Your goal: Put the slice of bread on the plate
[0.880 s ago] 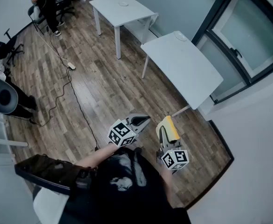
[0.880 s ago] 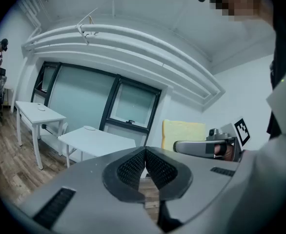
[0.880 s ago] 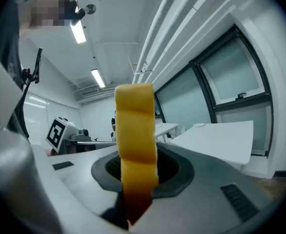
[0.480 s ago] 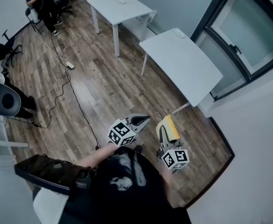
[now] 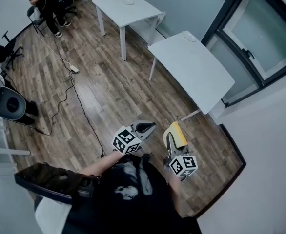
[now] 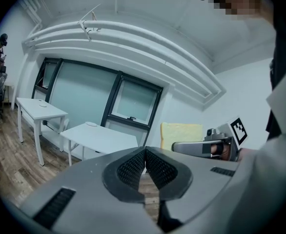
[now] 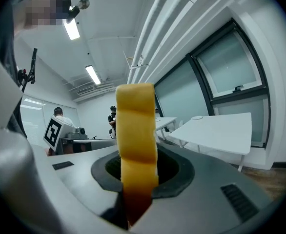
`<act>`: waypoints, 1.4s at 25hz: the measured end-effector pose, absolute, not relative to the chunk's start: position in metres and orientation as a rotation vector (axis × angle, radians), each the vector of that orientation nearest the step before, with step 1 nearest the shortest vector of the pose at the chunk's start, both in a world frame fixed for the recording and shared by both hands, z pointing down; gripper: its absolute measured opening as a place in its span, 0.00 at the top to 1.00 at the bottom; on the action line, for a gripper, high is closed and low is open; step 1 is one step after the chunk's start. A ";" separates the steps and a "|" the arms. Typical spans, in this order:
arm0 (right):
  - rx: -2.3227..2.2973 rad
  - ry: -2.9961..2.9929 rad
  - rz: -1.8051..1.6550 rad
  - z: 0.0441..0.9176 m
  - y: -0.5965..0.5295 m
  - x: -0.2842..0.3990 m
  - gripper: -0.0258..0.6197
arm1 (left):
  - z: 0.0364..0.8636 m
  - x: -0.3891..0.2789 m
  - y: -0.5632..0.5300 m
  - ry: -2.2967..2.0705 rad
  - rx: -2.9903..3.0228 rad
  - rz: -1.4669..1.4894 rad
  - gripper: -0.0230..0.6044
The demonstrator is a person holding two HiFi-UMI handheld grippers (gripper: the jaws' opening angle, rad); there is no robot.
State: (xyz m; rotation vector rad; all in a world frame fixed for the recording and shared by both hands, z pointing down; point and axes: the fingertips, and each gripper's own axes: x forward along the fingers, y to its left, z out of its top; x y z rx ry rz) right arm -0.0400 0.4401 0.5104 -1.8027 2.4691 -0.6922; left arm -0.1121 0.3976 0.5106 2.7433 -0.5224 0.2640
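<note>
My right gripper (image 5: pixel 172 136) is shut on a yellow slice of bread (image 5: pixel 176 132), which stands on edge between its jaws and fills the middle of the right gripper view (image 7: pixel 135 130). The left gripper (image 5: pixel 149 127) hangs level beside it, jaws shut with nothing between them (image 6: pixel 145 164). In the left gripper view the bread (image 6: pixel 181 131) shows flat-on at the right. A small white plate (image 5: pixel 188 38) lies at the far end of the nearer white table (image 5: pixel 196 77), well ahead of both grippers. It also shows in the gripper views (image 6: pixel 91 124) (image 7: pixel 196 117).
A second white table (image 5: pixel 126 11) with another plate stands farther back. A dark-framed window wall (image 5: pixel 260 43) runs along the right. A cable and power strip (image 5: pixel 74 69) lie on the wooden floor. People and office chairs are at the far left (image 5: pixel 48 4).
</note>
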 end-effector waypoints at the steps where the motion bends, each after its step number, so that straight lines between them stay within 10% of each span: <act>1: -1.802 2.458 -0.710 0.512 0.437 -0.041 0.82 | 0.511 -0.115 0.395 -0.521 2.741 0.263 0.96; 16: -1.791 2.402 -0.794 0.535 0.378 -0.063 0.82 | 0.549 -0.130 0.344 -0.423 2.667 0.334 0.96; 35: -1.686 2.532 -0.737 0.529 0.176 0.069 0.82 | 0.529 0.013 0.159 -0.512 2.818 0.376 0.96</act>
